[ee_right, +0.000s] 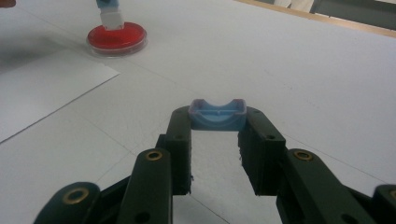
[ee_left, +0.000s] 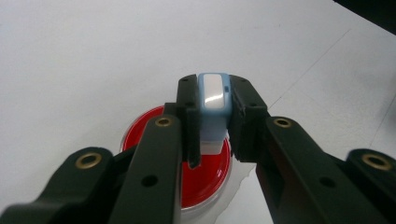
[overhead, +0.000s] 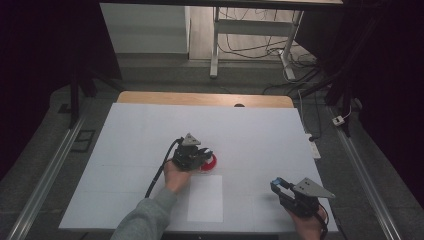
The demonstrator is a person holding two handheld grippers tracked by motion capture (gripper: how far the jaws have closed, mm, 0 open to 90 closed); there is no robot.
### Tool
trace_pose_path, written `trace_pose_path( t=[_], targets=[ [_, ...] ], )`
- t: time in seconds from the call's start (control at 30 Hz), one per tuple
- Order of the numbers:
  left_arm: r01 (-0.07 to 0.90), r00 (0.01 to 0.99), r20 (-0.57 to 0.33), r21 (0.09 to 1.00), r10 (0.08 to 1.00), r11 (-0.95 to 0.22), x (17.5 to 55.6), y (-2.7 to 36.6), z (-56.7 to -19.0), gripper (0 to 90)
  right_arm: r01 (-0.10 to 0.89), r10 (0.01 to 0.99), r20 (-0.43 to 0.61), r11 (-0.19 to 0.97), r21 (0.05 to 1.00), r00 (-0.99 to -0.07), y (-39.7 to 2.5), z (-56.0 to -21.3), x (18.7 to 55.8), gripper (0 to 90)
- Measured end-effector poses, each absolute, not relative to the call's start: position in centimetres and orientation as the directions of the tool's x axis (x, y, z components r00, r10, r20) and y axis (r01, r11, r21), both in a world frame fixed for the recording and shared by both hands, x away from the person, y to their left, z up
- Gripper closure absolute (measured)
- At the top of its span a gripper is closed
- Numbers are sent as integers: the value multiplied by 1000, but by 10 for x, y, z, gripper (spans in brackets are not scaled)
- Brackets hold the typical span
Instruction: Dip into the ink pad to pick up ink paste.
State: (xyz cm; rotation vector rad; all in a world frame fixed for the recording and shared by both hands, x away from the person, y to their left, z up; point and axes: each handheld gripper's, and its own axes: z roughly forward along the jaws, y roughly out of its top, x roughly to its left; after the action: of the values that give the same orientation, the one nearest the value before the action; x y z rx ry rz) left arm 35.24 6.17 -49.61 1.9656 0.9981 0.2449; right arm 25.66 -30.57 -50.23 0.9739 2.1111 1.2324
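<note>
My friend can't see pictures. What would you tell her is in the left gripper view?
The left gripper is shut on a small blue and white stamp, held just above a round red ink pad. Both sit over a plain white table.

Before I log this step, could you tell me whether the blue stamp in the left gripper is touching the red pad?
Cannot tell. In the left gripper view the stamp overlaps the red pad, its base hidden. In the right gripper view it seems to rest on the pad, too far off to confirm.
</note>
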Motion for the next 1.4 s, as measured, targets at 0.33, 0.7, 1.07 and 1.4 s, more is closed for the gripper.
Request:
trace_pose_path(
  t=[0.33, 0.7, 1.07, 1.4],
  targets=[
    [547, 658, -175, 780, 732, -305, 353, 58, -500, 757, 327, 785, -67, 332, 885, -616, -306, -502, 257, 651],
    [540, 663, -151, 774, 733, -329, 352, 55, -502, 757, 327, 784, -68, 334, 884, -617, -306, -502, 257, 651],
    [539, 664, -140, 771, 734, -341, 352, 54, -506, 757, 327, 784, -69, 335, 884, -617, -305, -503, 257, 652],
    [537, 667, -121, 762, 735, -361, 351, 52, -506, 758, 326, 784, -70, 335, 884, -617, -305, -503, 257, 651]
  ],
)
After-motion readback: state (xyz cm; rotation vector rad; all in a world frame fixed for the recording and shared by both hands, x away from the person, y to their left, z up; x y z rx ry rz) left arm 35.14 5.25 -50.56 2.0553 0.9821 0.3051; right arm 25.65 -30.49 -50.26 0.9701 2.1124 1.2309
